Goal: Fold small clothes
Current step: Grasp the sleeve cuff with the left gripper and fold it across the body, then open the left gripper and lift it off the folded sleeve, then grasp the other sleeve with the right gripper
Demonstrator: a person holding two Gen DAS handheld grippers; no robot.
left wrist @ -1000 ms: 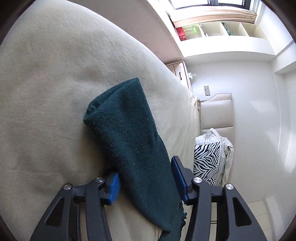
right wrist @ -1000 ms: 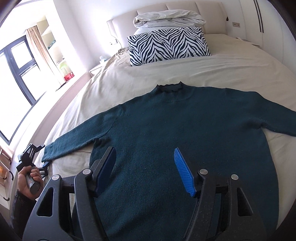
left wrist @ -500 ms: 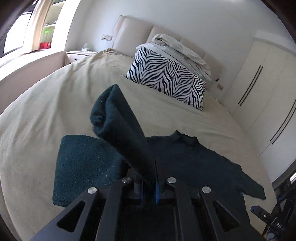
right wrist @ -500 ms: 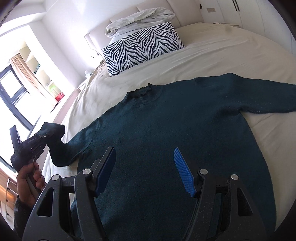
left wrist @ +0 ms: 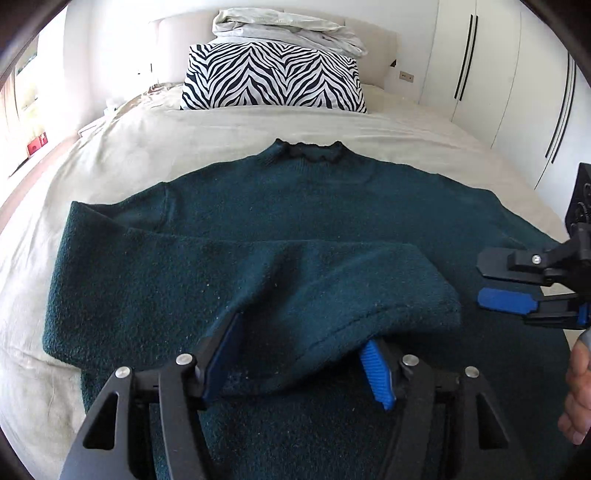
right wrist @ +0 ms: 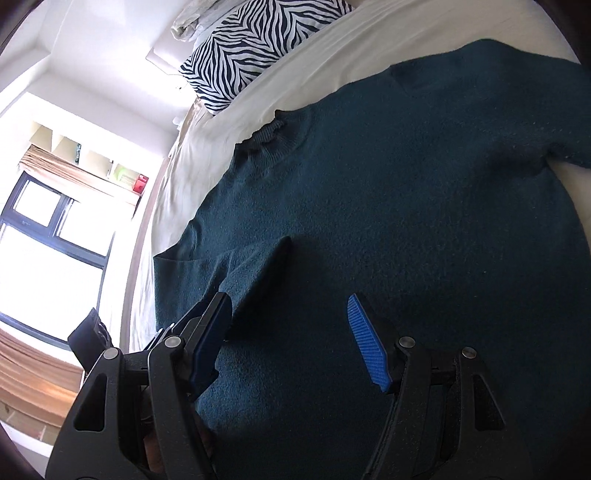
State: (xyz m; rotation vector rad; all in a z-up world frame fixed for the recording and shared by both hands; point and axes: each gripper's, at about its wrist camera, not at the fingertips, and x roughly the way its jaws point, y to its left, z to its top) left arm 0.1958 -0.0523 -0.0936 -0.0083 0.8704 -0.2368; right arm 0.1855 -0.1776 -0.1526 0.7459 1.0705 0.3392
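Observation:
A dark green sweater (left wrist: 332, 199) lies flat on the bed, collar toward the pillows. Its left sleeve (left wrist: 258, 280) is folded across the chest, with the cuff end lying between the open blue pads of my left gripper (left wrist: 299, 363). My right gripper (right wrist: 291, 339) is open and empty, hovering low over the sweater's body (right wrist: 406, 221). It also shows at the right edge of the left wrist view (left wrist: 532, 288). The folded sleeve appears in the right wrist view (right wrist: 251, 273), just beyond the left fingertip. The sweater's right sleeve (right wrist: 546, 92) stays spread out.
A beige bed sheet (left wrist: 184, 147) covers the bed. A zebra-striped pillow (left wrist: 273, 77) and a crumpled white duvet (left wrist: 284, 27) sit at the headboard. White wardrobes (left wrist: 517, 74) stand to the right. A window (right wrist: 48, 229) and shelves (right wrist: 92, 158) lie left.
My left gripper carried the sleeve across onto the sweater's chest and opened, letting the cuff go. My right gripper swung lower and closer over the sweater's body, staying open.

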